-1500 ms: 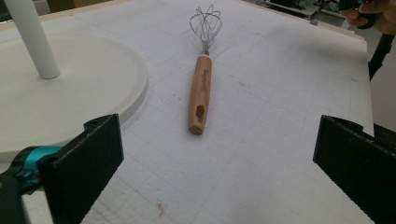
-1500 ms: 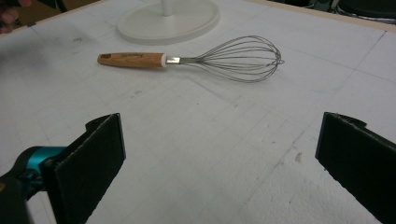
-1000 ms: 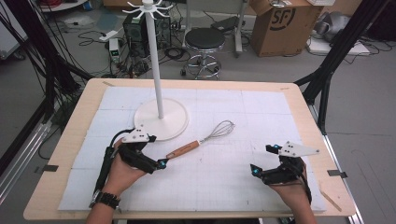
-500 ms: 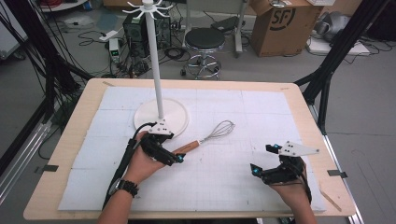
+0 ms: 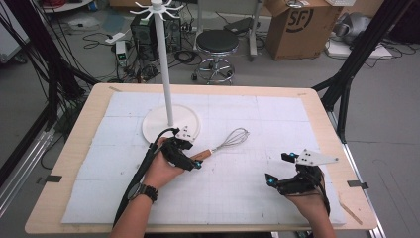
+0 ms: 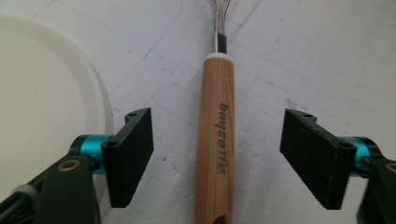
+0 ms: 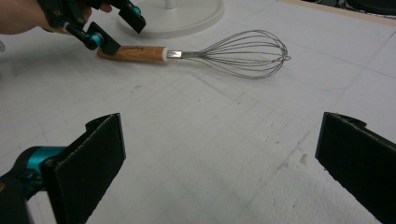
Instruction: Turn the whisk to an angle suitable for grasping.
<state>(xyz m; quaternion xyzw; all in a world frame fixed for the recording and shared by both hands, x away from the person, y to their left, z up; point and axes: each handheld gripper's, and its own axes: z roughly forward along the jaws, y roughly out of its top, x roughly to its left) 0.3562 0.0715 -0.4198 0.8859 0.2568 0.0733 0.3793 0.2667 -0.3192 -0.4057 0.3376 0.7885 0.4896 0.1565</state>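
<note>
A whisk [image 5: 224, 144] lies flat on the white gridded mat [image 5: 247, 198], its thin wire loops pointing away from the white stand [image 5: 171, 124]'s round base. The left gripper view reveals dark lettering printed on the smooth wooden handle [image 6: 215, 135], which runs between the left gripper [image 6: 219, 156]'s spread jaws, touching neither. The right gripper [image 5: 287, 178] rests well apart on the mat, jaws wide, holding nothing.

Whisk [image 7: 201, 54]: varnished light wood handle [image 6: 215, 140] with dark printed lettering, a white collar, and thin bright metal wires [image 7: 243, 55]. Stand base [image 6: 42, 88]: smooth, matt white, plastic-like; table covering [image 5: 247, 198]: matt white sheet, scuffed and faintly gridded, over a pale wood tabletop [image 5: 74, 144]. Left gripper [image 6: 217, 154]: 2 matt black jaws with finely ribbed pads, on glossy teal metal fittings.
</note>
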